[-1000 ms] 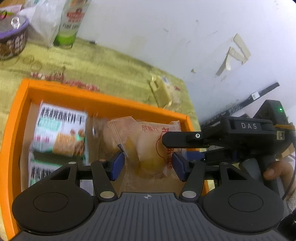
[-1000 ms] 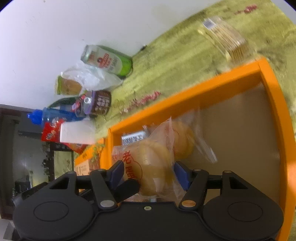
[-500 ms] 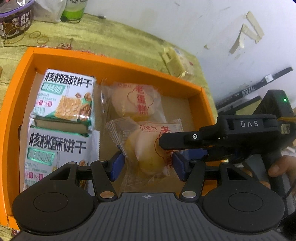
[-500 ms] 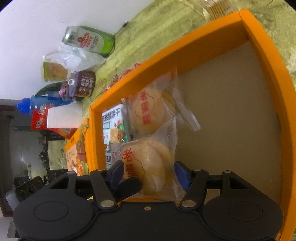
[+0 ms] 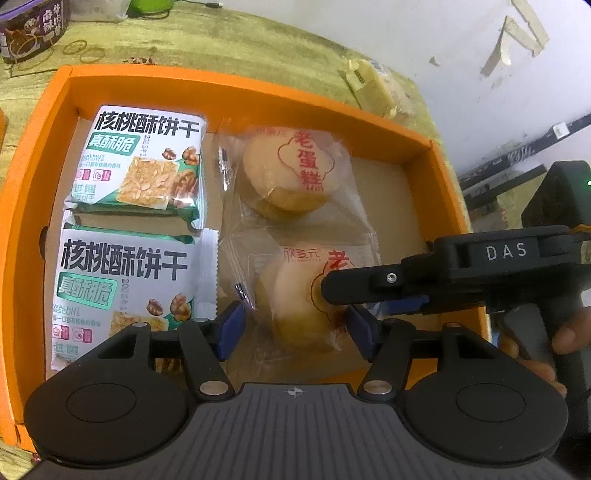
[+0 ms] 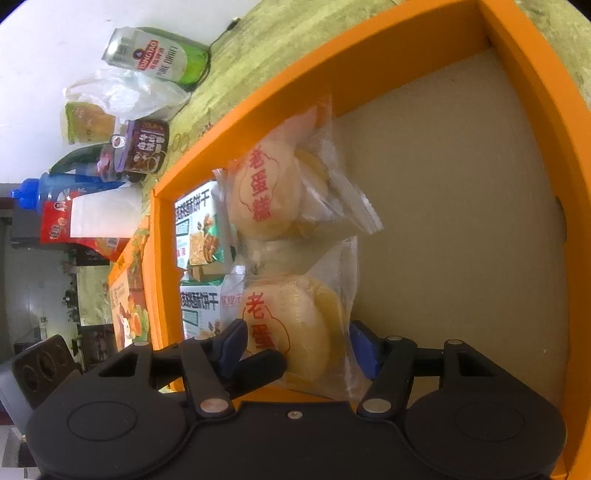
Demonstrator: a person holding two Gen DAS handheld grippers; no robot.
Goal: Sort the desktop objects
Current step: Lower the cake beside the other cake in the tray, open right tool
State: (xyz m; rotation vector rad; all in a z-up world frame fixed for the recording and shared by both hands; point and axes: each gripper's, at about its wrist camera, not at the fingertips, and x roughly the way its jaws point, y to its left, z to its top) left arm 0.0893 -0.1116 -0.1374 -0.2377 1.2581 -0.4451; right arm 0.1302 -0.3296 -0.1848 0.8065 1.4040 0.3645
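An orange box (image 5: 240, 86) holds two walnut biscuit packs (image 5: 144, 162) (image 5: 122, 291) and a wrapped egg cake (image 5: 291, 173) at the back. A second wrapped egg cake (image 5: 295, 306) lies low in the box, in front of the first. My left gripper (image 5: 295, 330) straddles this near cake; its jaws are opening and the blue pads stand just off its sides. My right gripper (image 6: 297, 345), rolled on its side, is shut on the same cake (image 6: 295, 325). Its upper finger (image 5: 354, 282) lies across the cake's top. The left gripper's finger (image 6: 258, 365) shows beside the cake.
Outside the box a pale wrapped snack (image 5: 373, 86) lies on the green cloth near the wall. A dark tub (image 5: 29, 29), a beer can (image 6: 159, 57), a plastic bag (image 6: 122, 92), a blue bottle (image 6: 55, 184) and a red packet (image 6: 66, 221) crowd the far end. A hand (image 5: 569, 332) grips the right handle.
Both grippers have come down with the cake into the box, and it now sits in front of the other cake. The left jaws have spread slightly.
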